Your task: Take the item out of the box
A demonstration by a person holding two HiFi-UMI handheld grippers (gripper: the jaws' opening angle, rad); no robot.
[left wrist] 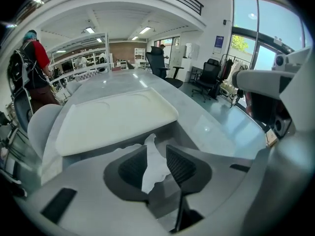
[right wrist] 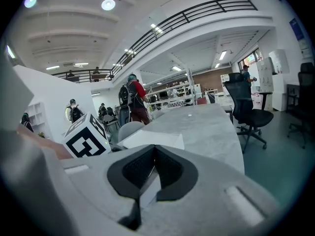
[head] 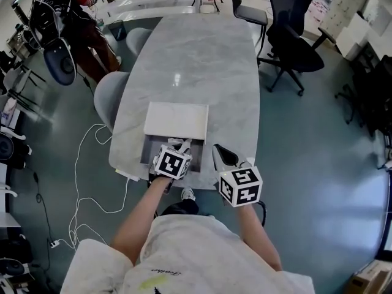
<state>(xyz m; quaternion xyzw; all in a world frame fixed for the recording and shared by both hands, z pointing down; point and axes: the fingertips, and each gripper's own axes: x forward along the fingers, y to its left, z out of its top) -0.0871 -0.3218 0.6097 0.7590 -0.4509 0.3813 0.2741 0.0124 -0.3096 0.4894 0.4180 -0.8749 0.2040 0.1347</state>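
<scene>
Far left, a person (head: 73, 17) w/ a backpack is standing beside the long marble tabletop (head: 202, 54). A white cable (head: 82, 182) is trailing across the floor near a grey chair (head: 109, 97).

At the tabletop's near edge a grey box (head: 147, 153) is sitting open. Its white lid (head: 176, 120) is lying flat on the tabletop just beyond it.

The operator, seen from above, is holding the left tongs (left wrist: 156, 152) down at the box, marker cube (head: 171, 163) facing up. The jaws are standing apart and gripping nothing, w/ crumpled white wrapping paper (left wrist: 150, 178) showing in the gap between them. The item itself isn't showing; only that paper is visible inside the box.

Just right of the box, the right tongs (right wrist: 154, 152) are hovering over the tabletop & pointing toward the lid. Their jaws are sitting closed tip to tip, w/ nothing held.

Further right, a black office chair (head: 294, 48) is standing on the teal floor near the tabletop's right side.
</scene>
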